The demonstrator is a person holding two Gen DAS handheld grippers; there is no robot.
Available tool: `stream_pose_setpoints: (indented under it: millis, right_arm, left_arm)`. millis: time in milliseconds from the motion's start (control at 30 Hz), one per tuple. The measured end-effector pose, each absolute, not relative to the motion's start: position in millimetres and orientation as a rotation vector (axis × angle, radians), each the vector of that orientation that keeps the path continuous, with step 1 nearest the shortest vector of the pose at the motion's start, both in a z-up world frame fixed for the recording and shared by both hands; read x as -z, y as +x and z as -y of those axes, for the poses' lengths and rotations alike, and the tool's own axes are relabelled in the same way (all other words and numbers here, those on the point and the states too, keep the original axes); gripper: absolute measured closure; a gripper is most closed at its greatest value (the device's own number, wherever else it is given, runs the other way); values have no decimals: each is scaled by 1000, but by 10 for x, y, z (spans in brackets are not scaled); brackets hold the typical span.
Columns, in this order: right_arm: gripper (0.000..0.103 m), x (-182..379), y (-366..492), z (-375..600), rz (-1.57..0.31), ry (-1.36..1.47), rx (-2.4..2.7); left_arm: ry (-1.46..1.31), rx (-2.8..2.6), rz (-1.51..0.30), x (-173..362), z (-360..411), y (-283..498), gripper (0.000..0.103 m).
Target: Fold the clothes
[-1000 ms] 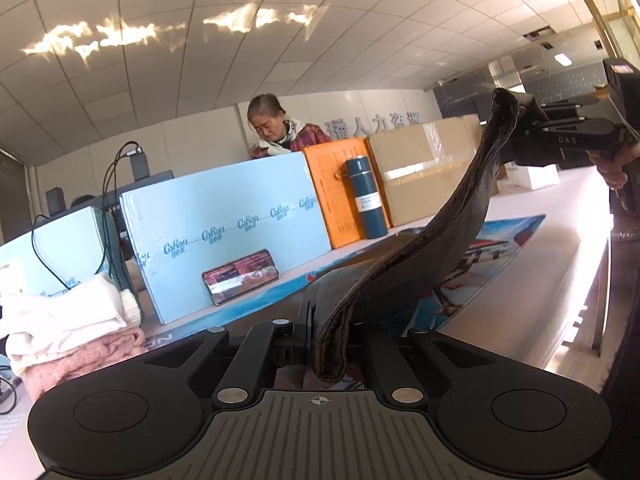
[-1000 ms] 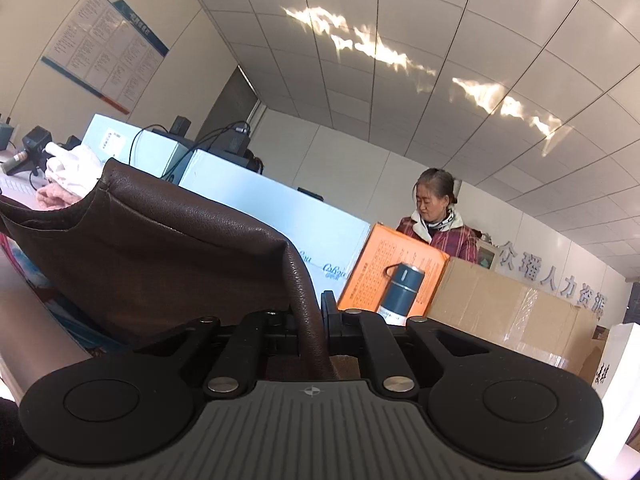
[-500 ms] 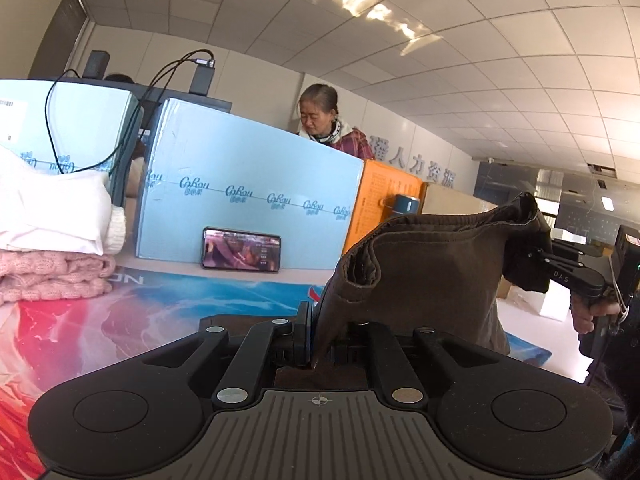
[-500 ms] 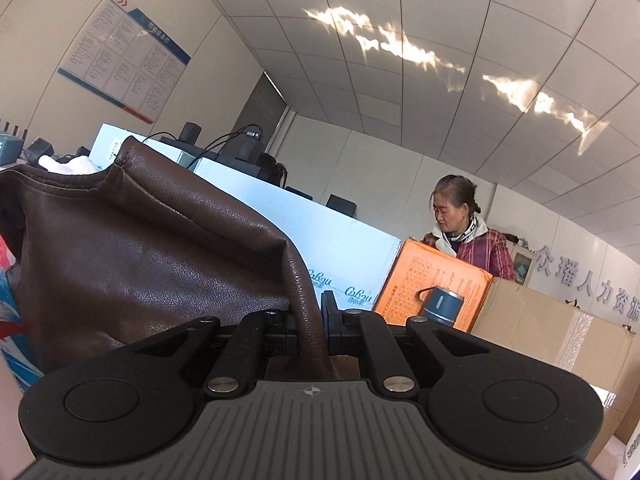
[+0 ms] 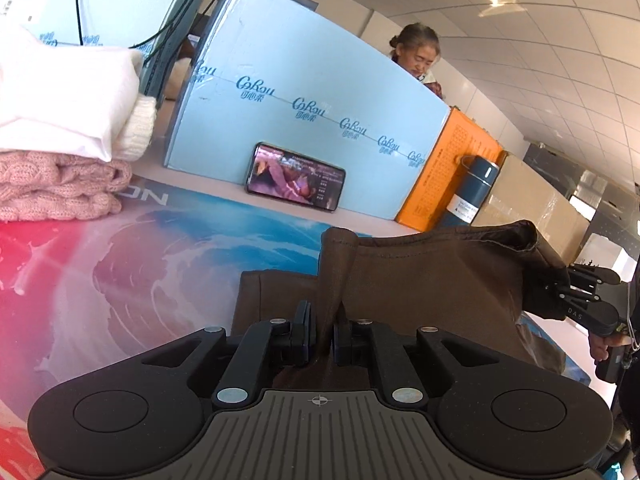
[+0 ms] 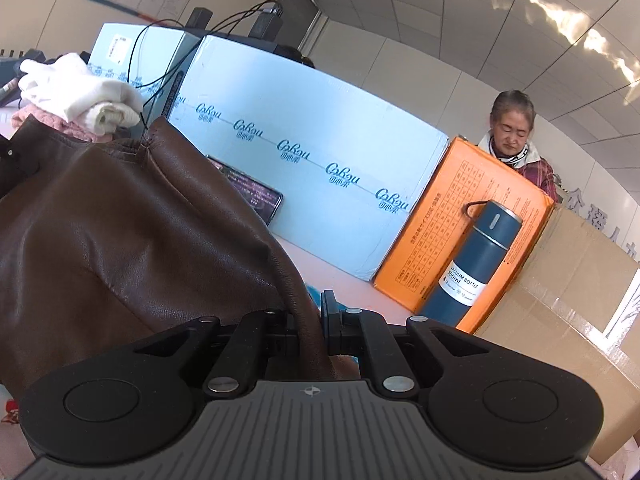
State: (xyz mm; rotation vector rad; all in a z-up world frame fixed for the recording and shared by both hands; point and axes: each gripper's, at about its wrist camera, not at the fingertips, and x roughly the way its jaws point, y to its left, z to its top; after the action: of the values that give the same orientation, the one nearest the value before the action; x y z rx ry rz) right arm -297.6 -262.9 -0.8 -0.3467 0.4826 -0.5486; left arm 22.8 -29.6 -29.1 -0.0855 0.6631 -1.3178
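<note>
A brown leather garment (image 5: 432, 280) hangs stretched between both grippers above the printed table mat (image 5: 120, 280). My left gripper (image 5: 322, 332) is shut on one edge of the garment. My right gripper (image 6: 316, 320) is shut on the other edge of the garment (image 6: 120, 232); it also shows at the right of the left wrist view (image 5: 560, 292). The garment's lower part lies on the mat under the left gripper.
A stack of folded clothes, white (image 5: 68, 108) over pink (image 5: 56, 188), sits at the far left. Light blue boxes (image 5: 304, 120), a phone (image 5: 295, 178), an orange box (image 6: 460, 232), a blue vacuum bottle (image 6: 472, 264) and cardboard boxes line the back. A woman (image 6: 514, 132) sits behind.
Both grippers have come down and tilted toward the table with the garment. The garment, held high before, now hangs low with its lower part on the mat.
</note>
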Motion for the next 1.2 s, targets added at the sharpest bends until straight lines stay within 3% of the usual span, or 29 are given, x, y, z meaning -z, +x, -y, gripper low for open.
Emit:
stream_pose_setpoints:
  millis: [100,267,400,500,567,633,733,933,1033,1100,1133,1200]
  right_arm:
    - [94,28,-2908,2742,-547,-332,511]
    - [64,49,-2958,3164,-598,-120,439]
    - [55,105,-3155,3487,-532,137,405]
    - [52,180,-3286,3628,-463,272,411]
    - [40,227,-3356,3713,-420,351,426]
    - [38,272,-3370,3767,-410,397,456]
    - [23,322,-3362,3804,-421,409,544]
    - [23,287,-3407,3676,-443,375,594]
    - [23,297,-3459,3576,-474,366,587]
    - [23,324,-3494,3519,-481,376,571]
    - [23,340,-3498,3486,-488,370,575]
    - [23,374,-3487,3419,-512,349,602]
  left_arm:
    - [-110,1316,-708,342,316,299,85]
    - [-157,1317,-774,414,336,411,84]
    - [-185,1331,-806,451,349,463,77]
    - [-193,1361,-802,451,354,451,65]
    - [-197,1381,-796,447,355,438,46]
    - [-197,1397,-776,427,341,405,33]
    - [-200,1395,-766,418,327,395,31]
    - [-193,1391,-764,416,336,392,31]
    - [-162,1365,-733,381,342,347,35]
    - [-109,1337,-692,328,370,279,61]
    - [-82,1336,-678,303,401,251,88]
    - [-31,1344,-649,261,481,183,94]
